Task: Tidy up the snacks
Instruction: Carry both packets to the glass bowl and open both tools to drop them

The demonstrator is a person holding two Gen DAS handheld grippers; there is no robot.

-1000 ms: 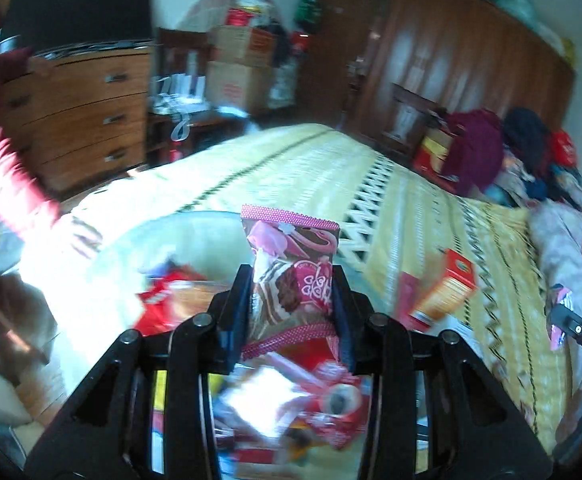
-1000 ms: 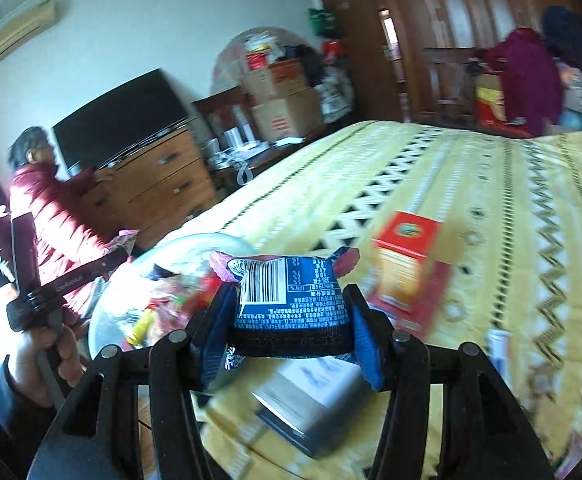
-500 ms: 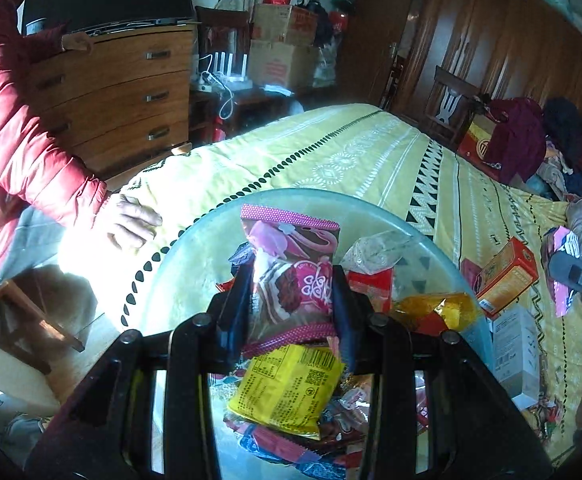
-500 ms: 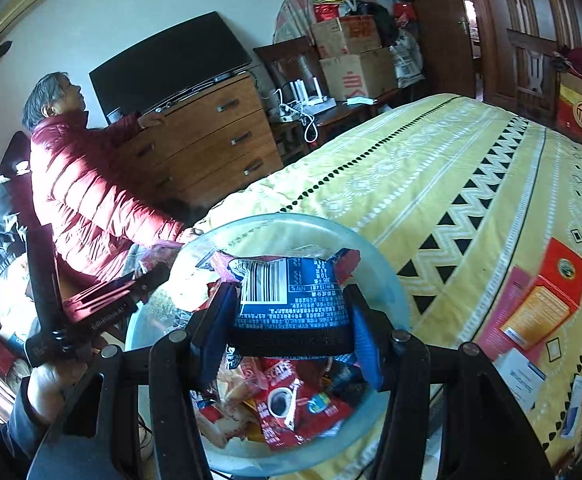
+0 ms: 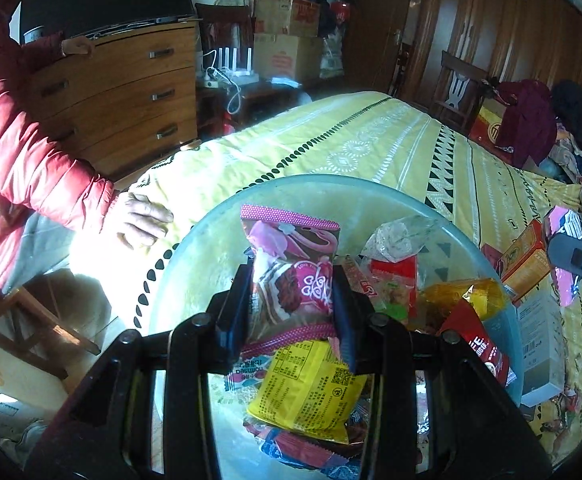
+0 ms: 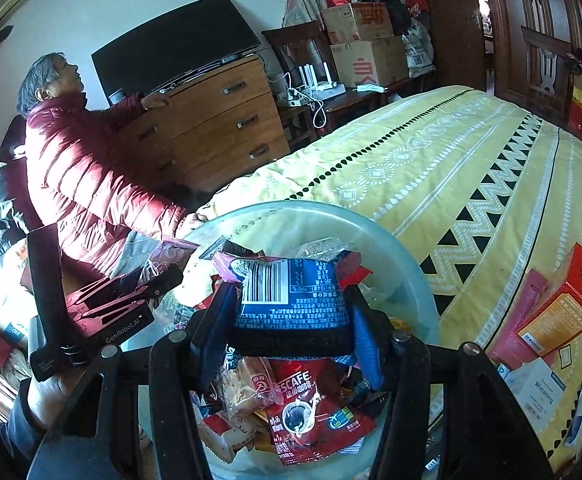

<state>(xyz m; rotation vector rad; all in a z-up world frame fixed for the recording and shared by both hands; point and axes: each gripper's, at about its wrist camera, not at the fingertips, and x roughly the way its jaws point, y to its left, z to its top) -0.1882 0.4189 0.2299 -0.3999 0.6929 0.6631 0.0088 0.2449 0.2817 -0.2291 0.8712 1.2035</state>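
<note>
Two grippers hover above the glass bowl (image 5: 443,216), left gripper (image 5: 291,284) jaws clamping a pink snack packet (image 5: 291,256), right gripper (image 6: 291,312) jaws gripping a blue packet (image 6: 291,296), seemingly poised for dropping in.

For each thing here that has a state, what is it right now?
left gripper: shut on pink snack packet, above the bowl.
right gripper: shut on blue snack packet, above the bowl.
glass bowl: on the bed, partly filled with packets.
orange box: lying on the bedspread, outside the bowl.
dresser drawers: closed.
</note>
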